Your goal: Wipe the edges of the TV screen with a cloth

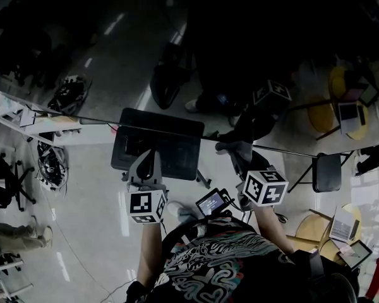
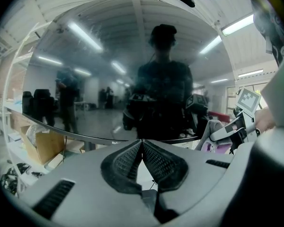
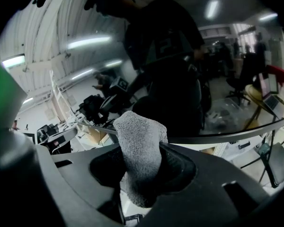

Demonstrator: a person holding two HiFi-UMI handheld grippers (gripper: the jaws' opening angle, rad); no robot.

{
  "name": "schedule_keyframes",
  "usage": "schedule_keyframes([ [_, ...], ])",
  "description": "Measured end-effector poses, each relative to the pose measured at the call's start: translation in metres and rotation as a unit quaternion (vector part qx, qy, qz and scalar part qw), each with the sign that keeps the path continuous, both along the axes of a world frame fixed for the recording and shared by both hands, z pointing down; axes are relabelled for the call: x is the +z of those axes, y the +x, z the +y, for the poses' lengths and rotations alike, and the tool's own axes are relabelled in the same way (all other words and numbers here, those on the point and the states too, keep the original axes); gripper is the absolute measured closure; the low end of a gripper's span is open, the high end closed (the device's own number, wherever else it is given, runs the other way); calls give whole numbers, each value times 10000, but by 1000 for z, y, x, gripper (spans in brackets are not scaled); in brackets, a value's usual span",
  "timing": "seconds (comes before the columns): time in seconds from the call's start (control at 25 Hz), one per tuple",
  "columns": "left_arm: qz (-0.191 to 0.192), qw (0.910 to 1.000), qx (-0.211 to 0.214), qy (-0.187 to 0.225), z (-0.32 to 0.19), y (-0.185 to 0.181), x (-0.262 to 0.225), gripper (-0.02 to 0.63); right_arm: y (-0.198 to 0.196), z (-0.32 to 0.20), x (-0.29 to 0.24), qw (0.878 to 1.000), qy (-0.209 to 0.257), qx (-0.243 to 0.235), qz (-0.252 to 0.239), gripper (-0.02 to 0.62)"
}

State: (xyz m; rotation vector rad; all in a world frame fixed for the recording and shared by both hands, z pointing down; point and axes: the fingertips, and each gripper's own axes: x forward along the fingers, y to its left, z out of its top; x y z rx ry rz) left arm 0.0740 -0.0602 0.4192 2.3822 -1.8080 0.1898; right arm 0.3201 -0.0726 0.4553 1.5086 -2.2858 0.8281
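The TV screen (image 1: pixel 196 55) is a large dark glossy panel that mirrors the room; its bottom edge (image 1: pixel 177 133) runs across the head view. My left gripper (image 1: pixel 147 163) is just below that edge, and its jaws are shut with nothing between them (image 2: pixel 142 142). The screen's lower edge (image 2: pixel 85 137) passes right behind its tips. My right gripper (image 1: pixel 239 151) is shut on a grey fuzzy cloth (image 3: pixel 138 136), held at the bottom edge (image 3: pixel 227 135) of the screen. The cloth sticks up past the jaws.
A dark rectangular panel (image 1: pixel 177 160) sits under the screen's middle. White shelving (image 1: pixel 12 115) stands at the left, with a cardboard box (image 2: pixel 42 145) nearby. A black chair (image 1: pixel 326 172) and yellow round tables with laptops (image 1: pixel 341 226) are at the right.
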Motion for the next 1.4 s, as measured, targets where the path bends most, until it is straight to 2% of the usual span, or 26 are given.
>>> schedule_keyframes([
  [0.4,67,9998,169,-47,-20,-17,8,588,-23,-8,3,9999,-97,89,-91,416],
  [0.64,109,9997,225,-62,-29,-44,12,588,-52,-13,5,9998,-142,96,-63,416],
  [0.84,117,9996,260,-74,-34,-42,13,588,-51,-14,8,9995,-240,123,-144,416],
  [1.4,215,9995,231,-51,-37,-73,15,588,-88,-20,10,9991,-372,16,-183,416],
])
